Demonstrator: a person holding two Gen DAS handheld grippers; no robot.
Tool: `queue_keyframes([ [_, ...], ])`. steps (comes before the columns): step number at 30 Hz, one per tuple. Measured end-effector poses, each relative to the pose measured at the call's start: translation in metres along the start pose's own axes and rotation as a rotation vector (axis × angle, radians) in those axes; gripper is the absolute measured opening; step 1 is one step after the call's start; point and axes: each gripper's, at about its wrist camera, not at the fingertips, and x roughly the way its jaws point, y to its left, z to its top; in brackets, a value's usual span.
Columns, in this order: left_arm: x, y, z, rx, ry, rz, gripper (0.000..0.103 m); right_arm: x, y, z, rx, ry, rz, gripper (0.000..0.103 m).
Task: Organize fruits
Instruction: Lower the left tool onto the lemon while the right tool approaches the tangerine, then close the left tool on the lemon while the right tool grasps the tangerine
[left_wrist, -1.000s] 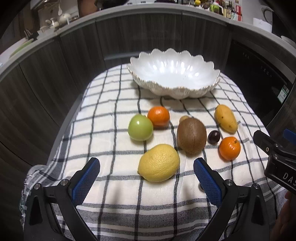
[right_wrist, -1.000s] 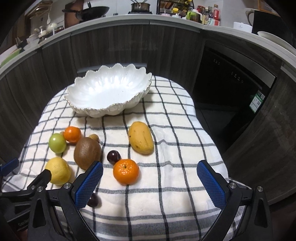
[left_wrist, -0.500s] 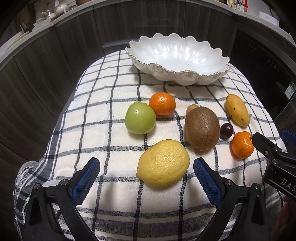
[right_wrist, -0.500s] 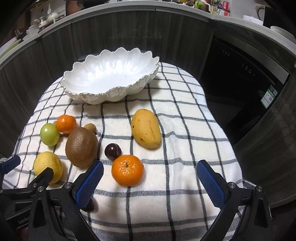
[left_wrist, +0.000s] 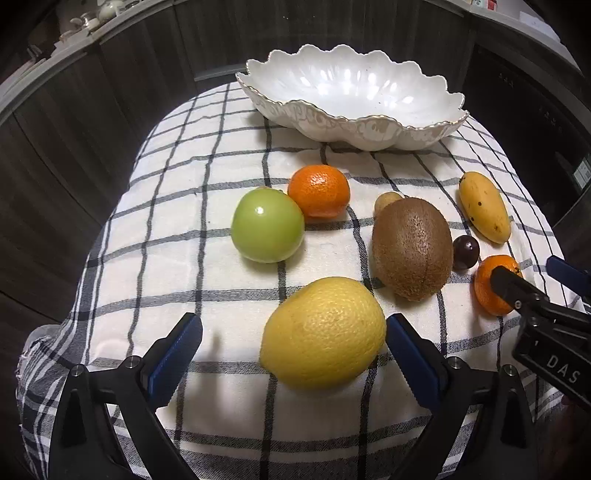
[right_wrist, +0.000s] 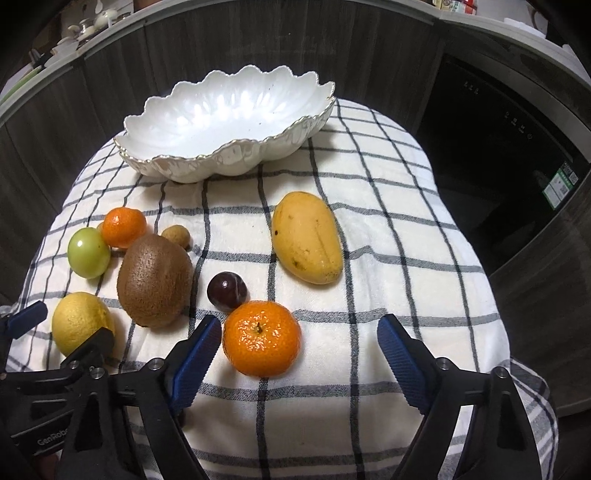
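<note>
My right tongs (right_wrist: 299, 343) were closing around the near mandarin (right_wrist: 261, 338), not yet pinching; I judged they should centre before squeezing. My left tongs (left_wrist: 293, 343) stood wide, the lemon (left_wrist: 323, 332) between them at lower centre. The empty scalloped bowl (left_wrist: 436, 127) waited at the top. The right view showed the mango (right_wrist: 306, 238) whole; the left view alone showed what was perhaps a longan (left_wrist: 384, 199) unobstructed.

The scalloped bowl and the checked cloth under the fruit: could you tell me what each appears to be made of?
The bowl looks like glazed white ceramic or porcelain: bright glare spots on a smooth inside, a thin gold line along the wavy rim. The cloth looks like a soft woven textile, probably cotton: matte, slightly fuzzy, wrinkled, draping over the edges.
</note>
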Motion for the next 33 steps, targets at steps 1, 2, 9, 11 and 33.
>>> queue_keyframes([
  [1, 0.001, -0.001, 0.0, 0.003, 0.003, -0.002, 0.098, 0.002, 0.001, 0.0, -0.002, 0.003, 0.004, 0.085],
  [2, 0.002, -0.001, 0.0, 0.005, 0.006, -0.002, 0.098, 0.003, 0.002, 0.0, -0.005, 0.007, 0.007, 0.084],
  [9, 0.011, -0.003, -0.001, 0.014, 0.031, -0.017, 0.084, 0.015, 0.006, -0.001, -0.01, 0.042, 0.034, 0.07],
  [11, 0.011, -0.004, -0.001, 0.012, 0.032, -0.031, 0.081, 0.017, 0.007, -0.002, -0.014, 0.046, 0.038, 0.066],
  [33, -0.006, -0.007, -0.003, 0.016, -0.004, -0.059, 0.061, -0.002, 0.011, -0.006, -0.008, -0.006, 0.065, 0.048],
])
